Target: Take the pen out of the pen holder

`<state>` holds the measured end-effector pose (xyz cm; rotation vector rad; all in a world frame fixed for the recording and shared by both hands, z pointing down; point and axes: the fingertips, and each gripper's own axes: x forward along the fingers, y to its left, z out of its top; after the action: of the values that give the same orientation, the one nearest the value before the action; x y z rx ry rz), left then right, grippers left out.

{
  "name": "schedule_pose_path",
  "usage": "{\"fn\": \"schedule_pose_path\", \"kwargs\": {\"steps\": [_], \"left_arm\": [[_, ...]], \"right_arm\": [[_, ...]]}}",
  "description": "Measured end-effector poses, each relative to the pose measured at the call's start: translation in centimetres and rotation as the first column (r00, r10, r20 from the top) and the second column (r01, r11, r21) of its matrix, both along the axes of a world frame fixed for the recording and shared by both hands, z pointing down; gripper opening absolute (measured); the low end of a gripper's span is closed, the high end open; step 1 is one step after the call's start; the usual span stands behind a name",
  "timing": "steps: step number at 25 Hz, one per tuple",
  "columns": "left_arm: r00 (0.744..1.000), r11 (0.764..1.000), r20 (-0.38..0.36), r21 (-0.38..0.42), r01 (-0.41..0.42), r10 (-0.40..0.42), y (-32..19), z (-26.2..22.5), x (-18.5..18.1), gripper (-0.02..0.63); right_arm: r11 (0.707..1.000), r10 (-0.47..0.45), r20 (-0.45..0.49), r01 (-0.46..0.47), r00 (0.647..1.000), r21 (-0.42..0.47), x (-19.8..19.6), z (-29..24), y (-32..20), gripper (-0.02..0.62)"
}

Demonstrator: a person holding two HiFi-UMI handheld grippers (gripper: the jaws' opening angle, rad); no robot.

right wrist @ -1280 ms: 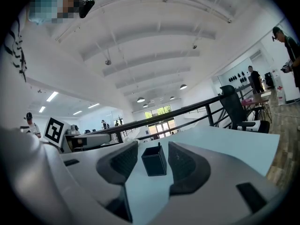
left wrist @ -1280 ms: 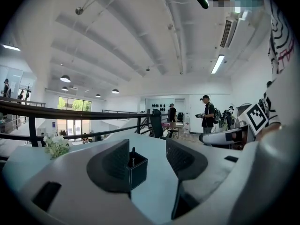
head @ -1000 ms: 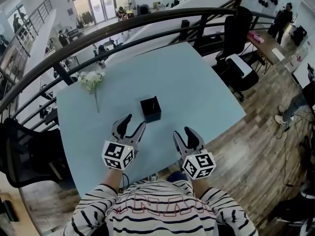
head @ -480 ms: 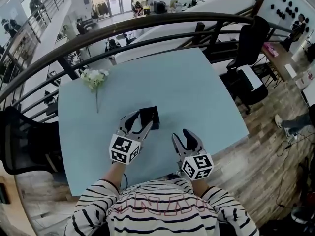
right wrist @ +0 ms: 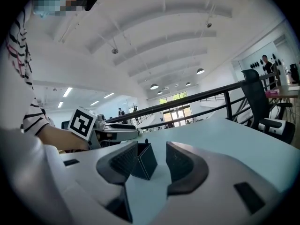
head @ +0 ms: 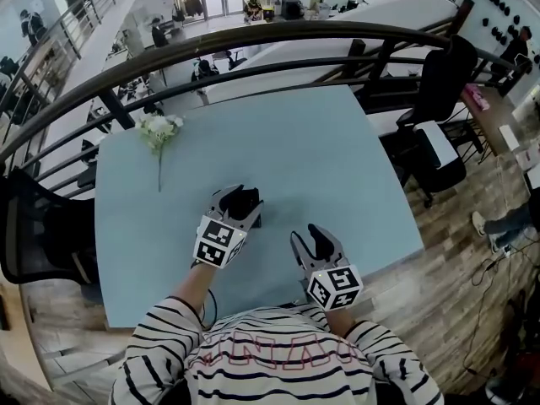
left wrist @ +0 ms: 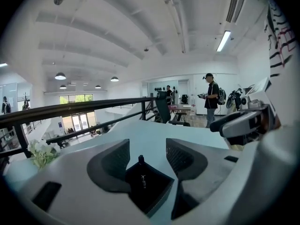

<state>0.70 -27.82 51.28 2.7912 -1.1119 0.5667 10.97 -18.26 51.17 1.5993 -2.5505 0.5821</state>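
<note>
A small black square pen holder (head: 248,207) stands on the pale blue table (head: 329,159), near its front edge. A dark pen (left wrist: 140,160) sticks up from the holder (left wrist: 149,185), only its tip showing above the rim. My left gripper (head: 239,198) is open, with one jaw on each side of the holder; the left gripper view (left wrist: 147,157) shows the holder between them. My right gripper (head: 309,238) hovers open to the right and nearer me, with nothing in it. In the right gripper view (right wrist: 151,159) the holder (right wrist: 145,161) and the left gripper (right wrist: 112,131) lie ahead.
A white flower sprig (head: 159,133) lies at the table's far left. A dark curved railing (head: 253,40) runs behind the table. Black office chairs stand at the left (head: 38,243) and back right (head: 439,66). People stand far off in the room.
My left gripper has moved forward to the pen holder and its jaws now straddle it. The right gripper has barely shifted. The head view has tilted slightly.
</note>
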Motion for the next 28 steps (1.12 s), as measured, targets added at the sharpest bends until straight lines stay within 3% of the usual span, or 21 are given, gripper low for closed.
{"fn": "schedule_pose_path", "kwargs": {"steps": [7, 16, 21, 28], "left_arm": [[0.993, 0.997, 0.117, -0.076, 0.032, -0.023, -2.1, 3.3, 1.2, 0.221], [0.96, 0.987, 0.278, -0.151, 0.062, -0.018, -3.6, 5.3, 2.2, 0.195], [0.953, 0.972, 0.3, -0.213, 0.098, -0.031, -4.0, 6.4, 1.9, 0.154], [0.94, 0.966, 0.339, -0.234, 0.112, -0.027, -3.9, 6.9, 1.8, 0.114]], "right_arm": [[0.999, -0.034, -0.003, 0.034, 0.999, -0.016, 1.7, 1.0, -1.2, 0.198], [0.997, -0.073, 0.002, 0.073, 0.997, -0.015, 3.0, 1.3, -2.8, 0.198], [0.996, -0.092, 0.012, 0.092, 0.996, -0.012, 2.9, 1.1, -3.4, 0.198], [0.996, -0.083, 0.03, 0.083, 0.996, -0.009, 3.4, 0.8, -3.9, 0.196]]}}
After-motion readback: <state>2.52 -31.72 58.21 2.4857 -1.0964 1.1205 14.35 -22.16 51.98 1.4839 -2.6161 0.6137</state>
